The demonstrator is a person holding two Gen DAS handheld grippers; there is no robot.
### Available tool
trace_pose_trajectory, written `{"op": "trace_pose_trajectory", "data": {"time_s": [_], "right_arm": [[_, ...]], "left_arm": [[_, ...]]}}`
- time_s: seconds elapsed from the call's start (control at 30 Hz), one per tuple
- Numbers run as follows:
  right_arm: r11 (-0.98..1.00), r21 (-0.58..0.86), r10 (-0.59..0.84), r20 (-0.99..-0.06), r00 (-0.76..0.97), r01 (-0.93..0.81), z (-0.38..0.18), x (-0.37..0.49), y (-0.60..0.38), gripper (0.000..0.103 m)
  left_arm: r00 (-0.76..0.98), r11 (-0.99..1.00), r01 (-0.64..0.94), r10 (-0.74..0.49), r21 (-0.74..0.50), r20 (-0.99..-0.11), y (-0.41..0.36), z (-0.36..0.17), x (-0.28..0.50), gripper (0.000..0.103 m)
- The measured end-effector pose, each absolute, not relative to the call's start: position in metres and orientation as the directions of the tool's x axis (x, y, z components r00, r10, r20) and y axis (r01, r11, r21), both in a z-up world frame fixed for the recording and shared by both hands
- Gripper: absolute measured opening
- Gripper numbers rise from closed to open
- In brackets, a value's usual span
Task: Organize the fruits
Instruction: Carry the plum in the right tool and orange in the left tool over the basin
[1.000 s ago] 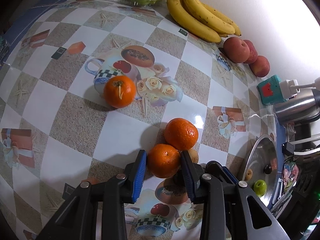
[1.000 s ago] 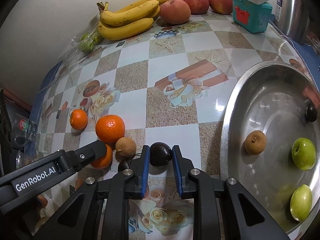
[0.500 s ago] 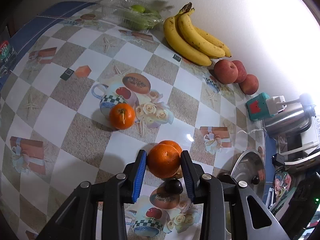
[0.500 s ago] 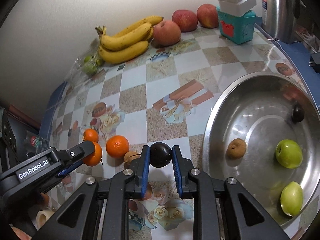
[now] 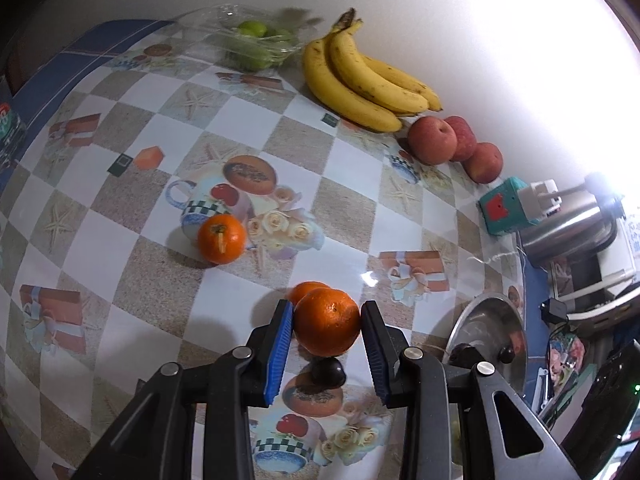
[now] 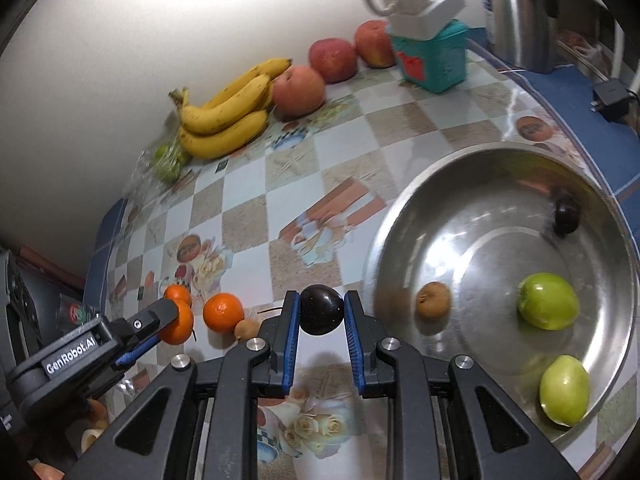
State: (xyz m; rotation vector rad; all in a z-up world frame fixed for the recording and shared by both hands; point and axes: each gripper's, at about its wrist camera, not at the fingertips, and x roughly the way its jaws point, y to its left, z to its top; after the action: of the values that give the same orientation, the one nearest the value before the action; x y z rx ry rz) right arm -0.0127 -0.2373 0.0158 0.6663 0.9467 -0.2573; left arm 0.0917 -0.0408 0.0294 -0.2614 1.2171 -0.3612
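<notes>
The left gripper (image 5: 327,344) has its fingers closed on an orange (image 5: 327,327) held above the table (image 5: 120,280), while the right gripper (image 6: 322,322) clamps a dark plum (image 6: 322,309) just beside the metal bowl (image 6: 400,240). Both fruits look light, roundish and firm but bruisable, the plum's skin smooth and likely slippery, so a gentle grip across the widest middle suits them. Neither has a clear long axis; the orange's stem dimple faces the camera.

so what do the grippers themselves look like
Both grippers, left and right, are matte black plastic with triangular cut-outs, silver round bolts and ribbed blue pads inside the fingers. White "GenRobot.AI" lettering marks the left gripper's side. No cables or sleeves show.
</notes>
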Motion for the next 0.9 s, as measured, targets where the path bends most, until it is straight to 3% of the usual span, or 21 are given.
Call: {"op": "trace_pose_trajectory", "data": {"time_s": [0.9], "right_arm": [[0.517, 0.368, -0.207, -0.822, 0.530, 0.773, 0.021, -0.098, -0.336, 0.023]], "left_arm": [[0.240, 0.798, 0.510, -0.490, -0.320, -0.838, -0.163, 0.043, 0.021, 0.037]]}}
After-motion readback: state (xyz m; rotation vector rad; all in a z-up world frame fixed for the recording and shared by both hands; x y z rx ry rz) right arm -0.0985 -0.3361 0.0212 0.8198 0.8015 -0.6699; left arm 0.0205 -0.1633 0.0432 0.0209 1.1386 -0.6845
